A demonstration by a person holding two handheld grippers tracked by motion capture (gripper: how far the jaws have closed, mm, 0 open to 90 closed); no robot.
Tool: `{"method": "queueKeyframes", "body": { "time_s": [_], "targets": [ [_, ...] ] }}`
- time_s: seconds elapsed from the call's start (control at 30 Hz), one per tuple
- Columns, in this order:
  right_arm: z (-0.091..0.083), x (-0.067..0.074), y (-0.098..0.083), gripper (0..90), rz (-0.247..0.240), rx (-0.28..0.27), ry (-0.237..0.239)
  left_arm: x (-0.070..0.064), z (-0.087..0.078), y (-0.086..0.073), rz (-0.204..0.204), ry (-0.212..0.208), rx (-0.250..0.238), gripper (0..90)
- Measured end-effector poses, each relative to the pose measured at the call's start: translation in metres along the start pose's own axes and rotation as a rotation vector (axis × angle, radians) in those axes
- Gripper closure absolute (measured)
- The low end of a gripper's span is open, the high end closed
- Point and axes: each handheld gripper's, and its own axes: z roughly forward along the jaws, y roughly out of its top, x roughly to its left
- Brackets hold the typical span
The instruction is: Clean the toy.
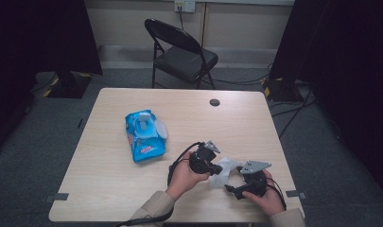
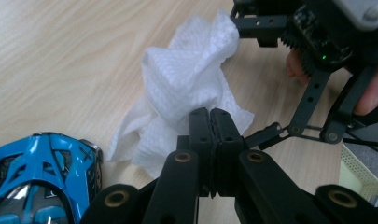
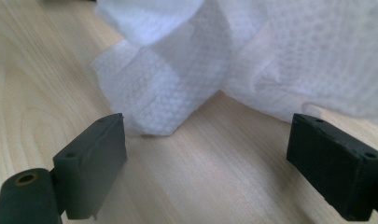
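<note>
Beside wipe (image 1: 224,169), both grippers (low)

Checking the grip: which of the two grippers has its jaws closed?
The left gripper, jaws pressed together against the white wipe. The right gripper stands wide open before it.

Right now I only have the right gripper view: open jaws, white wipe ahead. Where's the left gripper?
Observer: The left gripper is shut, with its tips at the edge of the wipe. I cannot tell whether it pinches it.
Operator: Anything else close by?
Observer: A blue toy car sits beside the wipe, next to the left gripper.
Operator: Where's the wipes pack?
Observer: The blue wipes pack lies farther left on the table, lid flipped open, apart from the wipe.
</note>
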Motion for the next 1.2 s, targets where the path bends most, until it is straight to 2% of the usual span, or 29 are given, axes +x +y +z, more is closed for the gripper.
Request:
{"method": "queueKeyframes", "body": {
  "time_s": [0.1,0.27,0.5,0.63,0.67,0.73,0.8,0.87,0.9,0.97,1.2],
  "targets": [
    [0.0,0.0,0.0,11.3,0.0,0.0,0.0,0.0,0.002,-0.003,0.011,0.004,0.011,88.5],
    [0.0,0.0,0.0,11.3,0.0,0.001,0.001,-0.001,0.004,-0.008,0.003,0.008,0.005,86.0],
    [0.0,0.0,0.0,11.4,0.001,0.0,0.001,-0.001,0.001,-0.009,0.033,0.017,0.02,83.3],
    [0.0,0.0,0.0,11.4,0.001,0.0,0.001,0.0,-0.002,-0.01,0.023,0.032,0.023,71.3],
    [0.0,0.0,0.0,11.4,0.001,0.0,0.001,0.0,-0.002,-0.01,0.03,0.031,0.029,65.8],
    [0.0,0.0,0.0,11.4,0.001,0.0,0.001,0.0,-0.004,-0.011,0.047,0.055,0.035,60.9],
    [0.0,0.0,0.0,11.4,0.001,0.0,0.001,0.0,-0.006,-0.011,0.048,0.05,0.043,49.7],
    [0.0,0.0,0.0,11.4,0.001,0.0,0.001,0.0,-0.007,-0.012,0.058,0.055,0.049,48.5],
    [0.0,0.0,0.0,11.4,0.001,0.0,0.001,0.0,-0.008,-0.012,0.063,0.059,0.055,45.2],
    [0.0,0.0,0.0,11.4,0.001,0.0,0.001,-0.001,-0.009,-0.013,0.043,0.054,0.045,40.7],
    [0.0,0.0,0.0,11.4,0.001,0.0,0.001,0.0,-0.017,-0.019,0.081,0.06,0.049,31.5]
  ]
}}
